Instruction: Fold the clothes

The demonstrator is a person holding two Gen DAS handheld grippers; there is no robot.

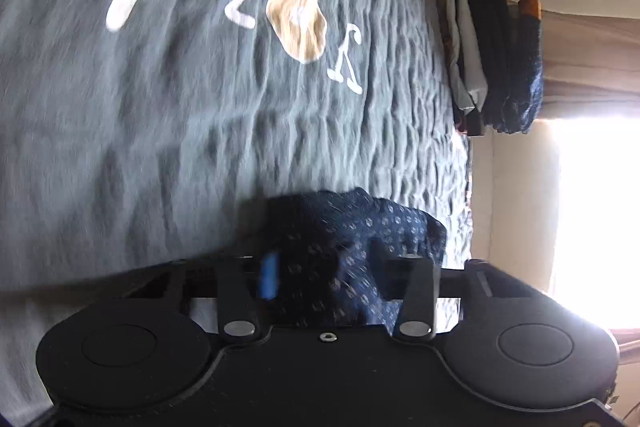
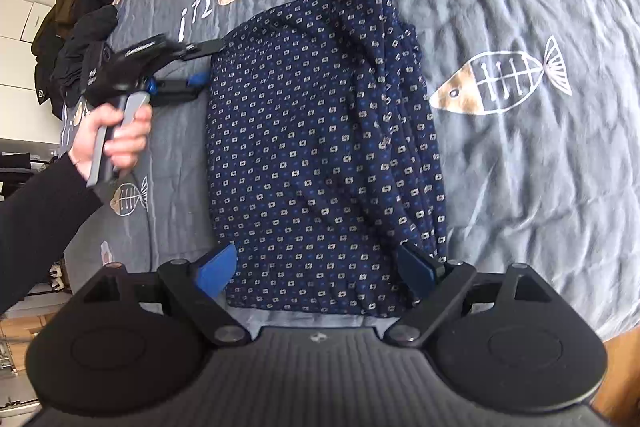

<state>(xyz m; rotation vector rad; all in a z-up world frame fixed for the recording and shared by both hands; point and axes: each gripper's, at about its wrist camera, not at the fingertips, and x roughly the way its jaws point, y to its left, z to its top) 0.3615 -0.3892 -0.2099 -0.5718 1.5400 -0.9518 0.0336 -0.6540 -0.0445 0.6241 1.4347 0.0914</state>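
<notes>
Garment half folded, navy dotted-print cloth (image 2: 320,147) lying as a rectangle on grey quilted bedspread (image 2: 520,187) with fish motifs.
Left gripper (image 1: 320,267) clamped on cloth's edge at nine o'clock; right gripper (image 2: 320,267) spread wide at six, straddling near hem, gripping nothing. Likely another fold left.

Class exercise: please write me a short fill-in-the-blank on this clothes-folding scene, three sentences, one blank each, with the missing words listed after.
1. The folded navy garment lies on a grey bedspread printed with a ____ skeleton.
2. The garment's pattern is small ____ on dark blue.
3. The right tool straddles the garment's near edge with its jaws ____, while the left tool meets the far corner.

Missing words: fish; dots; open
</notes>
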